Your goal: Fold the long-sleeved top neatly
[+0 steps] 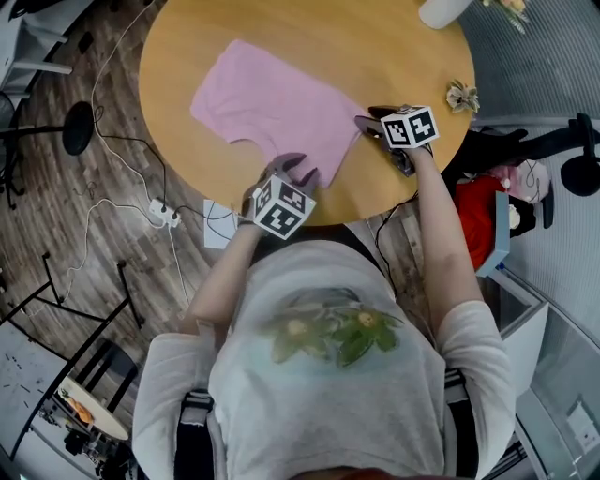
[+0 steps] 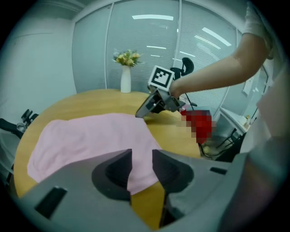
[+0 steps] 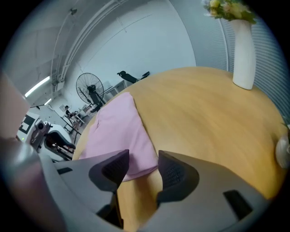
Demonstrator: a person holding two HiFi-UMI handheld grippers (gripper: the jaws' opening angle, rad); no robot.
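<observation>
The pink long-sleeved top (image 1: 272,108) lies flat and partly folded on the round wooden table (image 1: 375,47). My left gripper (image 1: 295,169) hovers at the top's near edge by the table's front rim. Its jaws stand apart, and the pink cloth (image 2: 90,136) shows beyond the gap with nothing pinched. My right gripper (image 1: 366,124) sits at the top's right corner, open. In the right gripper view the cloth's edge (image 3: 118,131) lies just past the jaws, untouched. The left gripper view also shows the right gripper (image 2: 141,112) low over the table.
A white vase (image 1: 441,11) with flowers stands at the table's far right edge. A small folded paper ornament (image 1: 462,96) lies near the right rim. On the floor are cables, a power strip (image 1: 164,216) and a red object (image 1: 478,220).
</observation>
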